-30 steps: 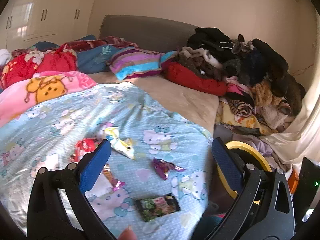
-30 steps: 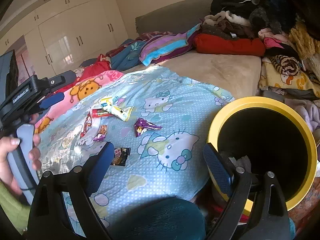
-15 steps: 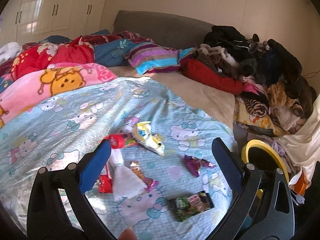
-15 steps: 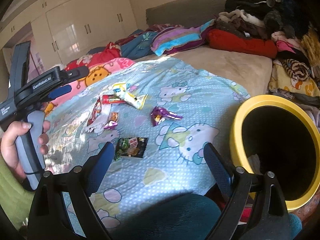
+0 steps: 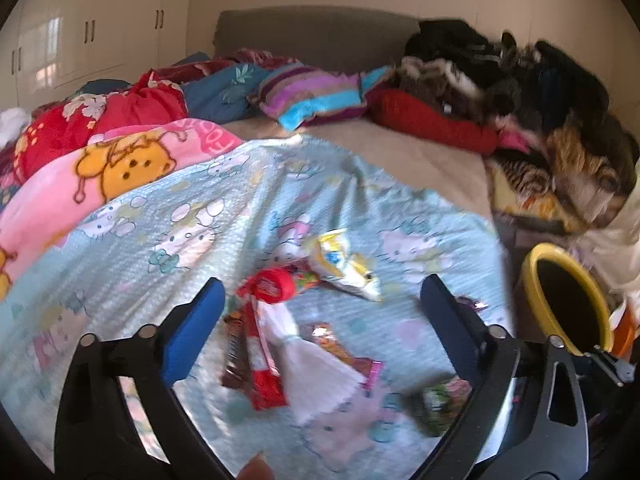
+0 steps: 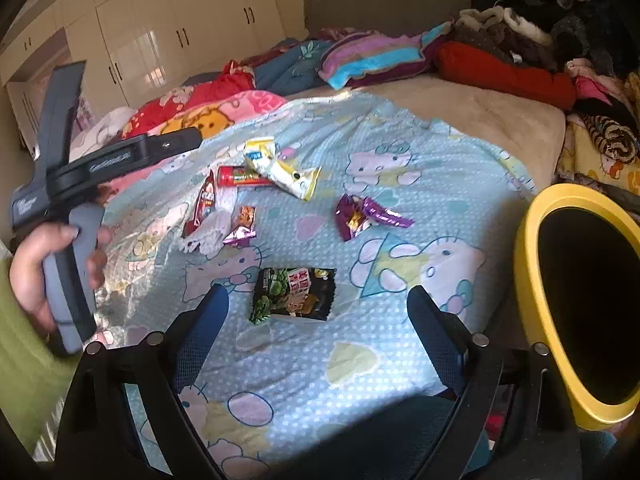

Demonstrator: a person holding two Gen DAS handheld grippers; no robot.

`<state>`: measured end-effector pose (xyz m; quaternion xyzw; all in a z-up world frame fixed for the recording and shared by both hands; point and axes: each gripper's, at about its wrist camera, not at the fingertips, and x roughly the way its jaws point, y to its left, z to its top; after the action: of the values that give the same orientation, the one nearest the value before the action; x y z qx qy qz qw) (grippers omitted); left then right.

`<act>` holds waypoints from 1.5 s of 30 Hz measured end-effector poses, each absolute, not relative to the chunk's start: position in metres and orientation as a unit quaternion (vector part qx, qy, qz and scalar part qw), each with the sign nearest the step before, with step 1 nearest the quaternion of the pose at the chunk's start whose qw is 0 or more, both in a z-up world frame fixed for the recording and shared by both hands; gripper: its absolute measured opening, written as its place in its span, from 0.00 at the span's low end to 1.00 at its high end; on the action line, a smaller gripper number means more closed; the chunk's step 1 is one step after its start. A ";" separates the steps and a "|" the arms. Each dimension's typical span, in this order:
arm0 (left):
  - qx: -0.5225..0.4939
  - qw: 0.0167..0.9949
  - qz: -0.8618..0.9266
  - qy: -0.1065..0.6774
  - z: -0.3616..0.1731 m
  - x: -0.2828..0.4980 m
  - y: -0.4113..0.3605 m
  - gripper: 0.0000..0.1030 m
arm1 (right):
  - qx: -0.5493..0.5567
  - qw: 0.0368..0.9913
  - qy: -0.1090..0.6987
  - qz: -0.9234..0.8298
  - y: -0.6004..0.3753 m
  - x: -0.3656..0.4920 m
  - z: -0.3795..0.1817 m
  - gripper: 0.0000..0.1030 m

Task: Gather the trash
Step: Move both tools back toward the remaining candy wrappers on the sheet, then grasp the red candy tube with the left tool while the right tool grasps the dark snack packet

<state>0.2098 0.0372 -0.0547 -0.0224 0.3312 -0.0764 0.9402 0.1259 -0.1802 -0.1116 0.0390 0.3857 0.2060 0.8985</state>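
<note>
Heaped clothes [image 6: 532, 12] and pillows [image 6: 372, 56] crowd the bed's far end. Wrappers [image 6: 280, 168] lie scattered on the blue blanket [image 6: 420, 152], the yellow bin [image 6: 532, 280] beside it. Both grippers, left [image 5: 320, 308] and right [image 6: 318, 308], hover with jaws apart, empty.

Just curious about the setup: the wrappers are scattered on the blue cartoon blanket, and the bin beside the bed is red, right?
Not quite. The bin is yellow with a dark inside, as the right wrist view shows. The wrappers do lie scattered on the blue cartoon blanket.
</note>
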 end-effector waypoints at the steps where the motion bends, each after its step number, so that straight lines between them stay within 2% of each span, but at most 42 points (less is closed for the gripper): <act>1: -0.013 0.937 -0.078 0.339 -0.058 0.217 0.039 0.82 | 0.038 0.897 0.389 0.206 -0.178 0.128 -0.114 0.86; 8: 0.052 0.912 -0.112 0.391 -0.081 0.252 0.038 0.72 | 0.046 0.891 0.408 0.196 -0.171 0.146 -0.126 0.86; 16: 0.102 0.892 -0.121 0.424 -0.100 0.282 0.039 0.72 | 0.022 0.882 0.435 0.181 -0.156 0.157 -0.143 0.85; 20: 0.129 0.884 -0.124 0.431 -0.108 0.289 0.034 0.69 | 0.025 0.874 0.450 0.182 -0.152 0.163 -0.150 0.81; 26: 0.134 0.873 -0.139 0.447 -0.120 0.299 0.031 0.66 | 0.070 0.853 0.484 0.184 -0.161 0.175 -0.163 0.60; 31: 0.127 0.873 -0.139 0.449 -0.124 0.302 0.030 0.56 | 0.084 0.851 0.472 0.214 -0.164 0.167 -0.158 0.23; 34: 0.116 0.878 -0.139 0.444 -0.122 0.299 0.028 0.47 | 0.074 0.856 0.456 0.233 -0.160 0.157 -0.151 0.11; 37: 0.117 0.878 -0.133 0.446 -0.123 0.296 0.025 0.32 | 0.060 0.866 0.434 0.240 -0.156 0.149 -0.143 0.09; 45: 0.122 0.877 -0.120 0.449 -0.121 0.281 0.011 0.27 | 0.064 0.875 0.411 0.246 -0.162 0.138 -0.135 0.09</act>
<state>0.2811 0.0112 -0.1209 0.1224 0.4489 -0.1202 0.8769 0.1376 -0.1623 -0.1350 0.0640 0.4112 0.2465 0.8753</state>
